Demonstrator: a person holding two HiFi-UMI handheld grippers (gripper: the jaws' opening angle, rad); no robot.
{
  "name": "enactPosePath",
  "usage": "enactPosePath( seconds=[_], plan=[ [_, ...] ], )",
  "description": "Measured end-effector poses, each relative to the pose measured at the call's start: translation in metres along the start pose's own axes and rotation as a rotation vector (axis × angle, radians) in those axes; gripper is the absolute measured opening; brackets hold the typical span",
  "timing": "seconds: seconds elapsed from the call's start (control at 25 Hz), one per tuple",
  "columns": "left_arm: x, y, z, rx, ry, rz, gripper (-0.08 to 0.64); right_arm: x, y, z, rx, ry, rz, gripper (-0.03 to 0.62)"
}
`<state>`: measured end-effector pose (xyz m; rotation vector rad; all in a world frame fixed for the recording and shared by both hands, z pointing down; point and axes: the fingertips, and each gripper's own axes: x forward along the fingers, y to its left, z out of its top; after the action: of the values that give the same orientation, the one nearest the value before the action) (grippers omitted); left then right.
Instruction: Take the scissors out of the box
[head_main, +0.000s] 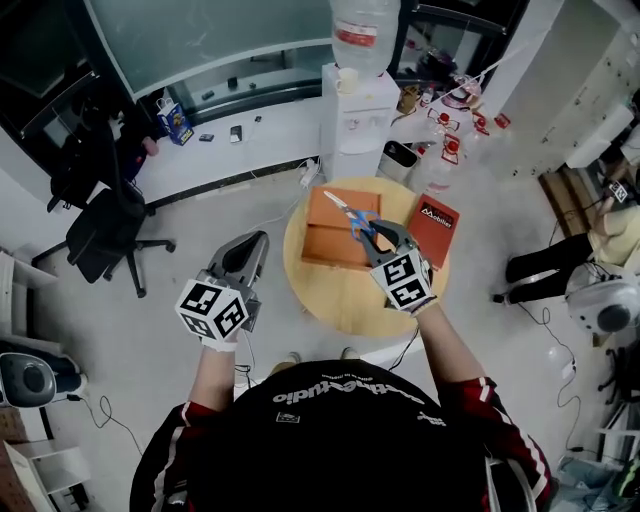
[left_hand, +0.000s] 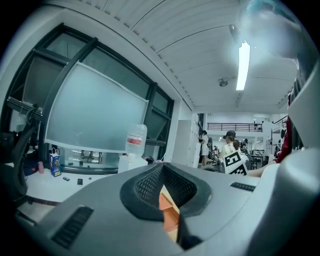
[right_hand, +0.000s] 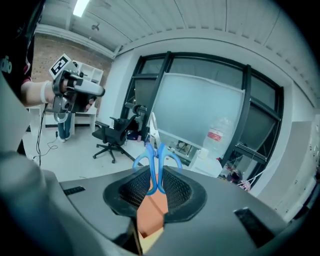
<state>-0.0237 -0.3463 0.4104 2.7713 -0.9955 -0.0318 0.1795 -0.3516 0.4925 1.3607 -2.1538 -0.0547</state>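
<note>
Scissors (head_main: 352, 213) with blue handles are in your right gripper (head_main: 380, 240). Its jaws are shut on the handles, and the shiny blades stick out past the tips. In the right gripper view the scissors (right_hand: 156, 162) are up in the air, and the pads (right_hand: 176, 190) squeeze the handles from both sides. The orange box (head_main: 325, 245) is under the scissors. It sits on the round table (head_main: 340, 300). You can see a bit of the box (right_hand: 150, 215) down low through the gap in the jaws. A red book (head_main: 433, 218) lies on the table just beside the box.

Your left gripper (head_main: 245, 255) is off to the left, over the floor and away from the table. Its jaws (left_hand: 167, 192) are open a little and hold nothing. The box (left_hand: 167, 210) shows through that gap too.
</note>
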Motion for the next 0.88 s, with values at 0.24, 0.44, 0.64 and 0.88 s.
enactPosePath(
  seconds=[0.24,0.44,0.64,0.88],
  plan=[
    [0.018,-0.011,0.012,0.013,-0.012,-0.054,0.015,-0.037,-0.003,0.032,0.072,-0.105,-0.063,0.104],
    [0.03,-0.026,0.017,0.017,-0.017,-0.096,0.015,-0.064,-0.005,0.052,0.15,-0.183,-0.108,0.104],
    [0.037,-0.038,0.017,0.009,-0.025,-0.128,0.015,-0.09,-0.006,0.064,0.224,-0.272,-0.139,0.104],
    [0.041,-0.05,0.023,-0.015,-0.044,-0.152,0.015,-0.12,-0.016,0.081,0.3,-0.378,-0.184,0.104]
  ],
)
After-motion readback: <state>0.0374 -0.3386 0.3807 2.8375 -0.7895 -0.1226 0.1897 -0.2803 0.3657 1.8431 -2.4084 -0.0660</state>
